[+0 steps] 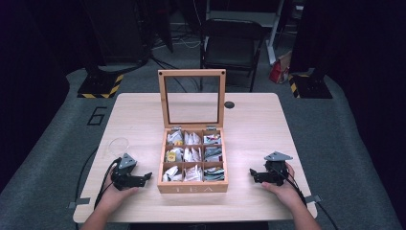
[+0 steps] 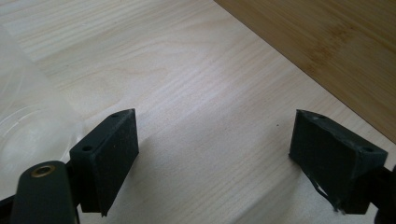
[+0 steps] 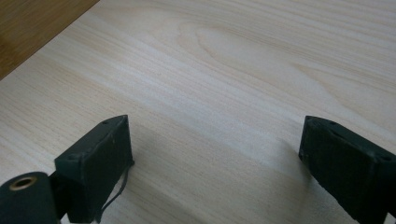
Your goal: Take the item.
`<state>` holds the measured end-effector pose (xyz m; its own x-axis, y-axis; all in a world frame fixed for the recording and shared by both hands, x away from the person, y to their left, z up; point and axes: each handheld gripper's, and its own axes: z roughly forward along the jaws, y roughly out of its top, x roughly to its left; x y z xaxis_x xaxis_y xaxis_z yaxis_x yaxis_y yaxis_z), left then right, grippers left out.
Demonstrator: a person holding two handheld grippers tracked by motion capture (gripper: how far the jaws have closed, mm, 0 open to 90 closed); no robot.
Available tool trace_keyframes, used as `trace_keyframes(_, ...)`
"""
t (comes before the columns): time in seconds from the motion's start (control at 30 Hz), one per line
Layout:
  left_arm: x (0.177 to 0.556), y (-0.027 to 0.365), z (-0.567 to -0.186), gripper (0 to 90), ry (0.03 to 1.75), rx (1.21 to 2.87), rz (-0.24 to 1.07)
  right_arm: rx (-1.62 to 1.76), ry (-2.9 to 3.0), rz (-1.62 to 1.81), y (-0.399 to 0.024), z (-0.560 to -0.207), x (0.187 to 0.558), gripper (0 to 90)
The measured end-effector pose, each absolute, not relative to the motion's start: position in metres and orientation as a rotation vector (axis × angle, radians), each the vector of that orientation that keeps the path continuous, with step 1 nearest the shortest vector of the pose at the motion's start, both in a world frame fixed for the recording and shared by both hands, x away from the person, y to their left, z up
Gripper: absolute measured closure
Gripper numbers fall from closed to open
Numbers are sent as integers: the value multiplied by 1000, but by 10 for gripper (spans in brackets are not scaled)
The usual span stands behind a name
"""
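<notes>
A wooden tea box [image 1: 193, 188] stands at the table's middle front, its glass-paned lid [image 1: 192, 98] raised upright. Its compartments hold several tea bags [image 1: 192, 154]. My left gripper [image 1: 143, 178] rests on the table just left of the box, held by a hand, and it is open; in the left gripper view [image 2: 215, 158] only bare wood lies between the jaws, with the box wall [image 2: 327, 51] at the upper right. My right gripper [image 1: 253, 173] rests right of the box, open too, and nothing sits between its jaws in the right gripper view [image 3: 215, 158].
A clear plastic cup [image 1: 118, 144] sits on the table behind the left gripper, seen as a cup [image 2: 23, 126] at the left. A small black disc [image 1: 229, 104] lies near the table's far edge. A folding chair [image 1: 231, 43] stands beyond the table.
</notes>
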<state>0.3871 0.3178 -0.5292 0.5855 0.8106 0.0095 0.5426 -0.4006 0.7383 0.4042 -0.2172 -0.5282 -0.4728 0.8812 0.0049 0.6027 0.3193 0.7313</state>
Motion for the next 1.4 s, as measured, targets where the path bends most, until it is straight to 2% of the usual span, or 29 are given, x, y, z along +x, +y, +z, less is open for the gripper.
trace_keyframes(0.53, 386, 317, -529, 173, 1100, 2080, 493, 1317, 2196, 959, -217, -528, 404, 88)
trace_keyframes(0.8, 383, 317, -520, 285, 1099, 2087, 461, 1302, 2206, 960, -217, -528, 405, 73)
trace_keyframes(0.93, 380, 317, -513, 389, 1119, 2068, 429, 1304, 2203, 961, -217, -529, 405, 70)
trace_keyframes(1.4, 373, 316, -500, 449, 1107, 2012, 374, 1304, 2203, 961, -217, -529, 405, 70)
